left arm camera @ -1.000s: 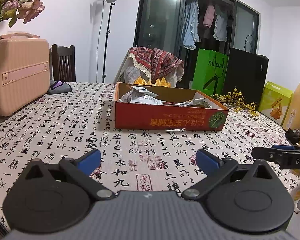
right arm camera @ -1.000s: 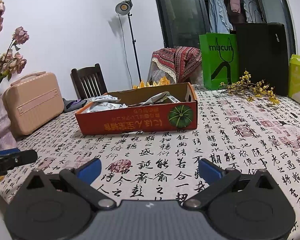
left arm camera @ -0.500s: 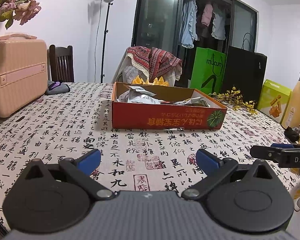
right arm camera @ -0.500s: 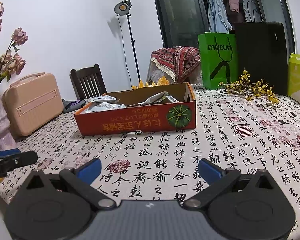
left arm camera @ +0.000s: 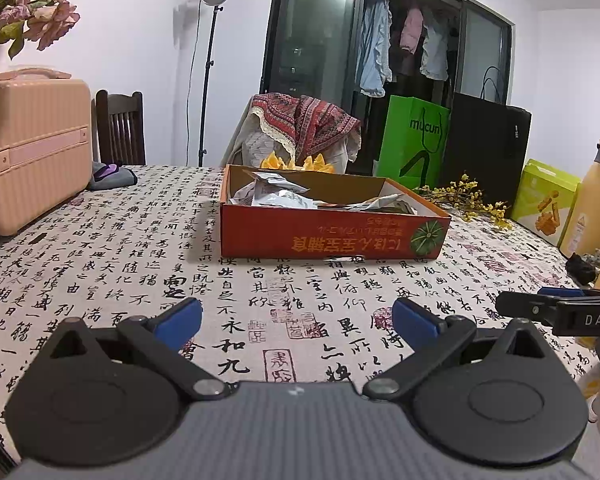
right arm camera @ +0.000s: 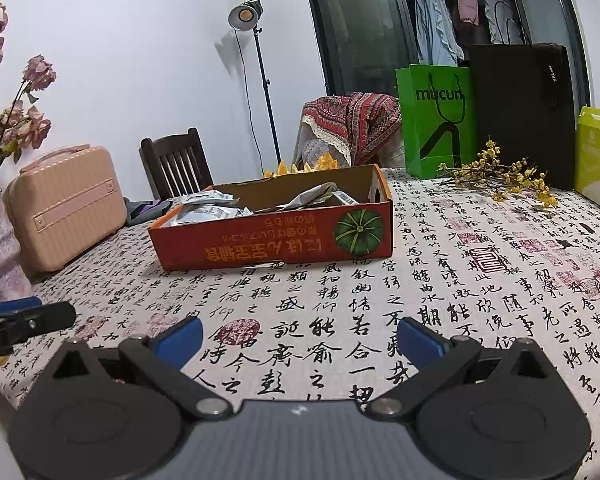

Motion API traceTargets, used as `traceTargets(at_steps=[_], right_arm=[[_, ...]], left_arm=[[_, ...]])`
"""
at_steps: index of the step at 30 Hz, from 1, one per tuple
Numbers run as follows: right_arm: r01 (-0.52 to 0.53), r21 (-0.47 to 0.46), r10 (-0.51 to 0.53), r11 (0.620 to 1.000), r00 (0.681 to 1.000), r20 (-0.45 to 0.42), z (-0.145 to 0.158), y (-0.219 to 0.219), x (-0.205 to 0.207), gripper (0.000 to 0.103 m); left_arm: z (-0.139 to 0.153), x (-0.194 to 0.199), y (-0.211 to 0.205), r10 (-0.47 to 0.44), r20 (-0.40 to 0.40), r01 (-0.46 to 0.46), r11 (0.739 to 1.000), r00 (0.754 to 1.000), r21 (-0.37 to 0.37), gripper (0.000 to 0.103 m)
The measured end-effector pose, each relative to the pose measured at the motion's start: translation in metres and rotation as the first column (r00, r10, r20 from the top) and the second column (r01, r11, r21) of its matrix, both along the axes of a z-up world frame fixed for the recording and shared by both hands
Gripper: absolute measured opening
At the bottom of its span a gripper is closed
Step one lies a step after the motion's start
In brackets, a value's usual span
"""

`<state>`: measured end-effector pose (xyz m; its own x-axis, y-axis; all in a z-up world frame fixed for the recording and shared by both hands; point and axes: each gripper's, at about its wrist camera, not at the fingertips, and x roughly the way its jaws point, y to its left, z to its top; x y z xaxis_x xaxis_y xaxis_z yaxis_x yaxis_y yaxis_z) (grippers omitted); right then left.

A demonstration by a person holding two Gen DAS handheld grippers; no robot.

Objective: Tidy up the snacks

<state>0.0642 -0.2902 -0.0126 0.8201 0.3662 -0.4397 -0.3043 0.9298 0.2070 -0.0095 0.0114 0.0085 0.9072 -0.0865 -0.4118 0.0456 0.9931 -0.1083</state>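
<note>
Hovering with jaws apart, both grippers face the snack box.

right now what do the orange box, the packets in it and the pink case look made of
Orange box: cardboard, it seems, printed outside, plain brown inside with a matte look. Packets: likely thin foil or plastic film, silvery, crinkled. Pink case: probably hard plastic, ribbed shell with a smooth sheen.
</note>
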Motion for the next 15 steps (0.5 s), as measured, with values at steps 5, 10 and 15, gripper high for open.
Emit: traceTargets(at_steps=[5,10,15], right_arm=[[0.000,-0.001,0.000,1.000,1.000,-0.001,-0.0003,0.0002,0.0003,0.103],[0.000,-0.001,0.000,1.000,1.000,-0.001,-0.0005,0.0002,0.0005,0.103],[0.000,-0.001,0.000,1.000,1.000,-0.001,-0.0004,0.0003,0.0002,0.103]], left_arm=[[-0.0006,-0.0009,-0.0010,-0.006,0.003,0.006,1.000,1.000,0.001,0.103],[-0.0001,-0.0020,0.0003,-0.010,0.009,0.010,1.000,1.000,-0.003,0.103],[-0.0005,-0.0021,-0.0004,-0.011,0.006,0.011,1.000,1.000,-0.001,0.103]])
